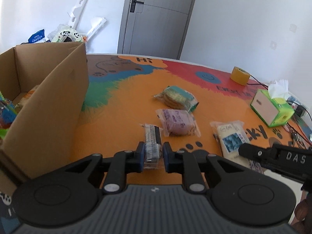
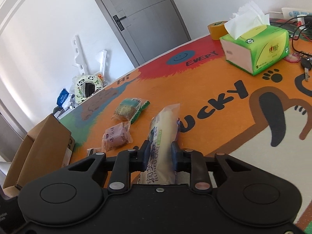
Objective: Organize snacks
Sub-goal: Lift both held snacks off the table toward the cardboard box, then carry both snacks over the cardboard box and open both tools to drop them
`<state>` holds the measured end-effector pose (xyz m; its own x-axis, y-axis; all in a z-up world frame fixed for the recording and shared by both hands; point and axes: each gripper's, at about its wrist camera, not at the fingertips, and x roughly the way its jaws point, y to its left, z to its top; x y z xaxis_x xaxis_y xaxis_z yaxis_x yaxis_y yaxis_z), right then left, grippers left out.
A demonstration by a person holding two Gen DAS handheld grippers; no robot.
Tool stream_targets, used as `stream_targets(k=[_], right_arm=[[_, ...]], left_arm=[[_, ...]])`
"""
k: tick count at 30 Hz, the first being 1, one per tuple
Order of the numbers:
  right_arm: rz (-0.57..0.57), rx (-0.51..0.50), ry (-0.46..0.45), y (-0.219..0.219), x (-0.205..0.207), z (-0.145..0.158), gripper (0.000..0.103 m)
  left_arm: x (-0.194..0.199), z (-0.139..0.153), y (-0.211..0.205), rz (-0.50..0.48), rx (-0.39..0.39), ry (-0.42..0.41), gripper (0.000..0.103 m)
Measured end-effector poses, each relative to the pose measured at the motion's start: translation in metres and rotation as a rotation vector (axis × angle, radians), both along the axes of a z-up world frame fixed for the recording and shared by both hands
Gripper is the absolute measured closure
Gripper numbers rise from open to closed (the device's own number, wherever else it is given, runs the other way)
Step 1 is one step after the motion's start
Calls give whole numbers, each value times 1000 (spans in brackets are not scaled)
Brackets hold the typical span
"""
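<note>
My left gripper point(image 1: 153, 152) is shut on a small dark wrapped snack bar point(image 1: 152, 144), low over the orange table. My right gripper point(image 2: 160, 152) is shut on a long pale cake packet point(image 2: 162, 134) that sticks out ahead between the fingers; it also shows in the left wrist view point(image 1: 231, 138), where the right gripper's finger point(image 1: 251, 151) touches it. A purple wrapped cake point(image 1: 178, 122) point(image 2: 116, 136) and a green biscuit packet point(image 1: 176, 97) point(image 2: 128, 110) lie on the table. The open cardboard box point(image 1: 48, 105) point(image 2: 41, 146) at the left holds several snacks.
A green tissue box point(image 1: 272, 109) point(image 2: 259, 48) and a yellow tape roll point(image 1: 239, 75) point(image 2: 216, 29) stand at the far right. Keys point(image 2: 305, 64) and cables lie beyond them. The table mat point(image 1: 126, 101) is orange with printed letters. A grey door is behind.
</note>
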<state>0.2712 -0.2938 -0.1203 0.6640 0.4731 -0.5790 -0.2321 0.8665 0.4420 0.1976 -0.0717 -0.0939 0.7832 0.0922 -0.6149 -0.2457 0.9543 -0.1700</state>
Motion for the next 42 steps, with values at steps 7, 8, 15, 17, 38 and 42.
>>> stream_targets(k=[7, 8, 15, 17, 38, 42], right_arm=[[12, -34, -24, 12, -3, 2, 42], [15, -47, -23, 15, -2, 1, 40], [38, -122, -36, 33, 0, -8, 44], [31, -144, -45, 35, 0, -9, 61], [46, -37, -106, 25, -23, 31, 78], [58, -23, -128, 29, -28, 41, 78]], left_arm=[[2, -4, 0, 3, 22, 14, 81], [4, -5, 1, 3, 22, 11, 81], [7, -9, 3, 0, 43, -8, 81], [7, -9, 3, 1, 49, -7, 85], [-33, 38, 15, 1, 6, -121, 85], [-43, 50, 21, 10, 8, -153, 85]])
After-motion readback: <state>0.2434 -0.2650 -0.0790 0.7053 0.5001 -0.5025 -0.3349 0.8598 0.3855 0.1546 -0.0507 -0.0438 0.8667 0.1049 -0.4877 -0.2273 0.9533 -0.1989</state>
